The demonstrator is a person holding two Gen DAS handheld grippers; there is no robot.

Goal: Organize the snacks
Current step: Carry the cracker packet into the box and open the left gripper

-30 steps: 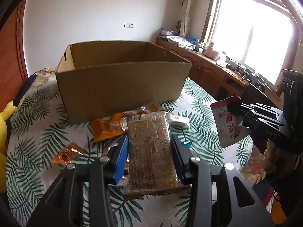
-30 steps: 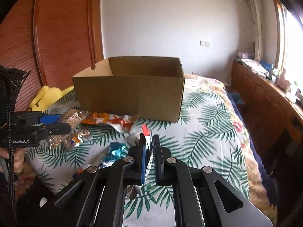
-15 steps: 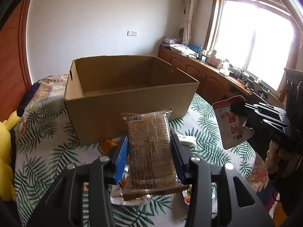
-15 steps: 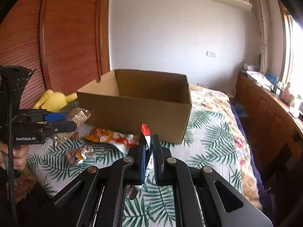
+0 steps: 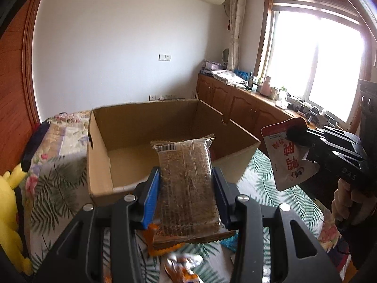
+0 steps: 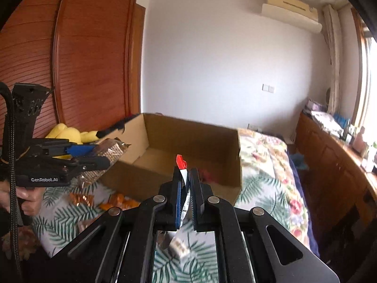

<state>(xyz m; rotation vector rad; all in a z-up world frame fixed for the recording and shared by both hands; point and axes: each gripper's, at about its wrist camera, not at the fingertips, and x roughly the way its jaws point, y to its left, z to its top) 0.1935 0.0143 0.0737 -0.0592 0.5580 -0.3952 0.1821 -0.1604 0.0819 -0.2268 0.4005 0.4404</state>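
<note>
Left gripper (image 5: 186,188) clamped on brown snack bar (image 5: 186,176), right gripper (image 6: 185,184) pinching white-red pouch (image 6: 182,162), open cardboard box (image 5: 99,165) just ahead of both

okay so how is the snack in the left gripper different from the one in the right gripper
The brown grain bar in the left gripper is a thick block in clear wrap, held flat across wide-set jaws. The white pouch with red print in the right gripper is thin and flat, pinched edge-on between nearly closed jaws, its red corner poking up. Both are sealed snacks held up in front of the open cardboard box.
</note>
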